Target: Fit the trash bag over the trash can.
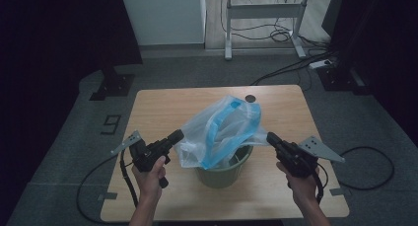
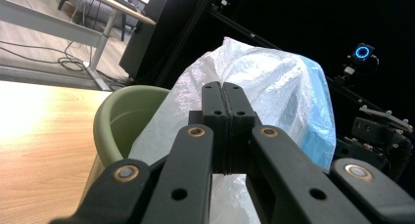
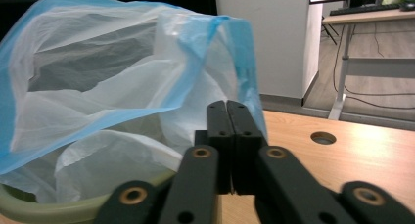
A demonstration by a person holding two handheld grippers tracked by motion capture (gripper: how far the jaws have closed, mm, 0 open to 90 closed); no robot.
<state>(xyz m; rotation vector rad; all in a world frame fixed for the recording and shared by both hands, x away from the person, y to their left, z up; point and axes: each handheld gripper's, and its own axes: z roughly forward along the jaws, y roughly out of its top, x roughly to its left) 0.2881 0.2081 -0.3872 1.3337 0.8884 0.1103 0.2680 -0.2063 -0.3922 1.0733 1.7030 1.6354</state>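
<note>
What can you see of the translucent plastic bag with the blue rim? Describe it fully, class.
The translucent white plastic bag with a blue rim is thin and crinkled. Its bottom sits inside the round olive-green plastic bin on the wooden table; its open mouth billows above. The left hand-held gripper and right hand-held gripper pinch its opposite edges, jaws shut.

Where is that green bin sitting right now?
In the high view the green bin stands on the wooden table, near its front edge, between the two hand-held grippers, with the plastic bag in it.
</note>
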